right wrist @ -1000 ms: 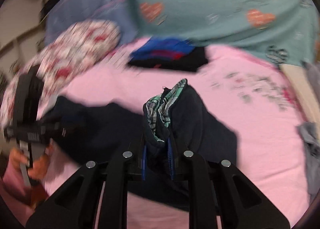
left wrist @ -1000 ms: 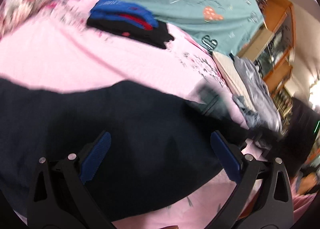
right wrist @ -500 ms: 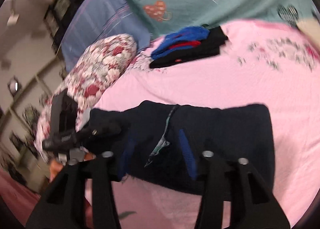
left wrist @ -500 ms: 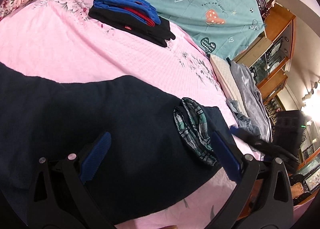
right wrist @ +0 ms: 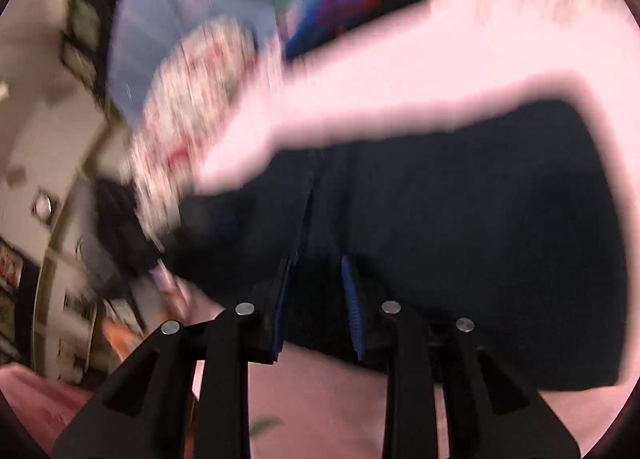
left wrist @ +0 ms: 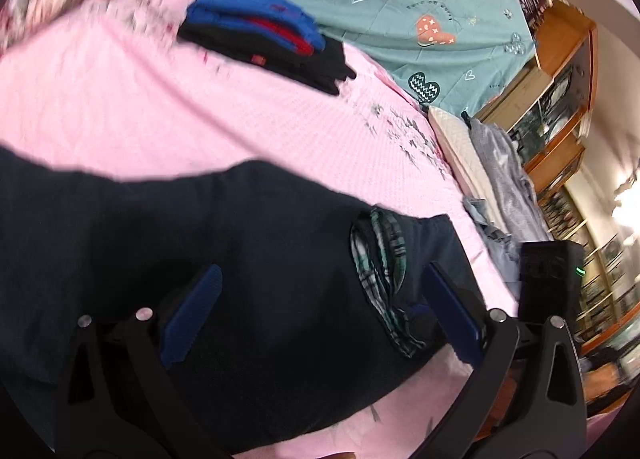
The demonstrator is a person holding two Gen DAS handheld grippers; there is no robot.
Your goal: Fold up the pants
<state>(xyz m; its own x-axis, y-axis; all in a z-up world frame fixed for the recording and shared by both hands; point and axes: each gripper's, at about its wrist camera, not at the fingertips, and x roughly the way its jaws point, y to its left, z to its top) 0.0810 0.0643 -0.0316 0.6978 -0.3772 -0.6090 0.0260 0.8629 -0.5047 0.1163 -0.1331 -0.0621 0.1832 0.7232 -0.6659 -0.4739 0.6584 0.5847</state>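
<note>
Dark navy pants (left wrist: 240, 251) lie flat on the pink bedspread (left wrist: 200, 115). Their waistband with plaid lining (left wrist: 380, 271) points right. My left gripper (left wrist: 320, 307) is open above the pants, its blue pads spread wide, holding nothing. In the blurred right wrist view the pants (right wrist: 460, 227) fill the middle. My right gripper (right wrist: 316, 299) hovers at their near edge with its jaws partly open, a gap between the pads and no cloth clearly pinched. The right gripper's black body (left wrist: 548, 283) shows at the right in the left wrist view.
A stack of folded blue, red and black clothes (left wrist: 260, 39) lies at the far side. A teal quilt (left wrist: 400, 11) lies behind it. A floral pillow (right wrist: 192, 99) is at the left. A white pillow and grey clothes (left wrist: 492, 175) lie right. Wooden cabinets (left wrist: 560, 99) stand beyond.
My right gripper let go of the waistband, which now lies flat, then swung down toward the pants' near edge and narrowed its jaws. The left gripper stayed open and barely shifted.
</note>
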